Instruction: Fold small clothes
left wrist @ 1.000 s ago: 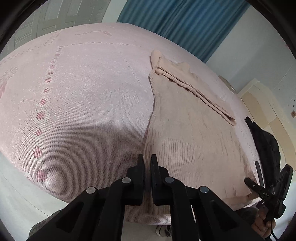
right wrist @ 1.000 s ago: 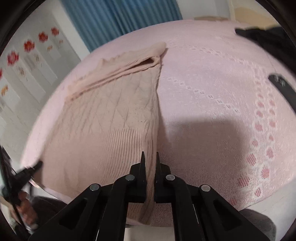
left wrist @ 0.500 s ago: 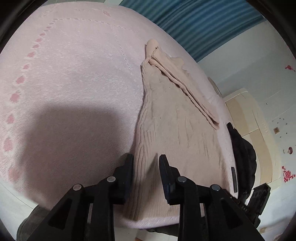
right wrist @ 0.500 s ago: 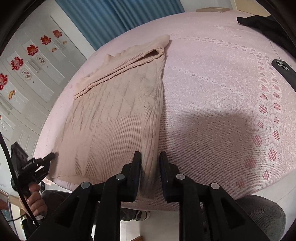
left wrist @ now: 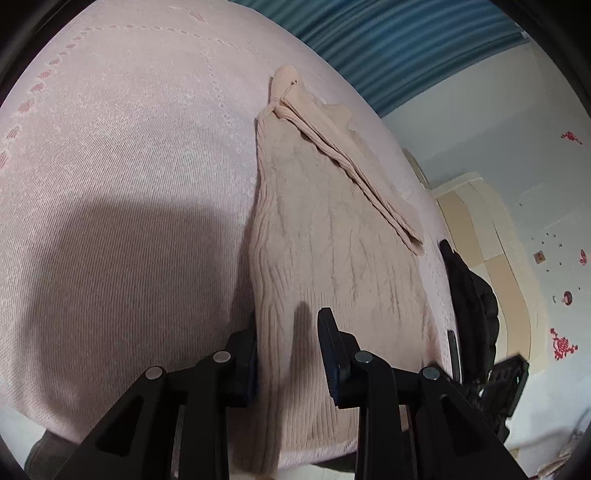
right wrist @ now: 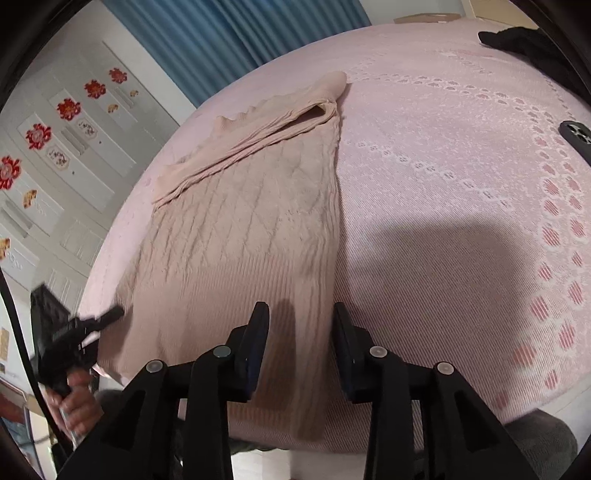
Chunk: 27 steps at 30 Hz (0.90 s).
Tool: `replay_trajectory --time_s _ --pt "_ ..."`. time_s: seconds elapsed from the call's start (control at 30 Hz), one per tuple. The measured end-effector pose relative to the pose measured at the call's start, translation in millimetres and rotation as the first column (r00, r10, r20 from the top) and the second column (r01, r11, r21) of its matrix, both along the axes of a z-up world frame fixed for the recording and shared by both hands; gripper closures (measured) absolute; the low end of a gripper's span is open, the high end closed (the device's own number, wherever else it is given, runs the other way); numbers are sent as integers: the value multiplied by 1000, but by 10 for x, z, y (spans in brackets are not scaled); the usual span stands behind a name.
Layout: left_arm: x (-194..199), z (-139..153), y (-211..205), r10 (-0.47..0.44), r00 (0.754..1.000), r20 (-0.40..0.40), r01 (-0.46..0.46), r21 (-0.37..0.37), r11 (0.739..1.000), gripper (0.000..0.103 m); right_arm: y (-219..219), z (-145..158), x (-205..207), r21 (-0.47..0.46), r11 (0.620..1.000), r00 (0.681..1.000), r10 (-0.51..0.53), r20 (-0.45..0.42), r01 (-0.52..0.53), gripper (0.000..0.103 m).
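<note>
A beige knitted garment [left wrist: 332, 236] lies flat on the pink bedspread [left wrist: 122, 155], its near ribbed hem hanging over the bed's front edge and a thin beige layer folded across its far end. It also shows in the right wrist view [right wrist: 251, 229]. My left gripper [left wrist: 290, 332] is open, its jaws standing either side of the garment's left edge near the hem. My right gripper [right wrist: 301, 321] is open over the garment's right edge near the hem. Neither holds the cloth. The left gripper [right wrist: 107, 317] shows in the right wrist view at the far left.
A black garment [left wrist: 469, 291] lies on the bed to the right of the beige one, also in the right wrist view [right wrist: 524, 40]. A dark phone [right wrist: 576, 134] lies on the bedspread at the right. Blue curtains [right wrist: 229, 33] hang behind the bed.
Both grippers were shut on the garment's hem corners a second ago. They have opened, let the cloth go, and drawn back and up a little.
</note>
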<state>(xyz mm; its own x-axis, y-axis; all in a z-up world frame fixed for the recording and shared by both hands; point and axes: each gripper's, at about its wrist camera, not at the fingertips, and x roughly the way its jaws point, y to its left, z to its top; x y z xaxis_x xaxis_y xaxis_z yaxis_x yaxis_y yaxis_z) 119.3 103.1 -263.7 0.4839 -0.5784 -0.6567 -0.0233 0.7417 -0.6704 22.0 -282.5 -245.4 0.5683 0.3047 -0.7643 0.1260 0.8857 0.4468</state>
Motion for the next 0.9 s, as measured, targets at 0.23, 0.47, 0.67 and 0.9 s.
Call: replay_trajectory --time_s 0.23,0.47,0.67,0.9 --pt "-305 44 53 -40 999 22 39 29 999 76 175 6 47 -41 999 1000 16 -9 -16 67" --pt "-444 61 46 -12 1000 24 11 40 999 76 184 19 -205 -32 998 998 55 -10 -55 67" --pt "-492 116 -81 -10 998 54 2 149 989 79 205 31 -364 -85 996 1000 4 8 -4 78" --pt "-522 117 -106 -14 998 61 5 144 990 82 197 28 -381 -77 997 1000 -3 1 3 78"
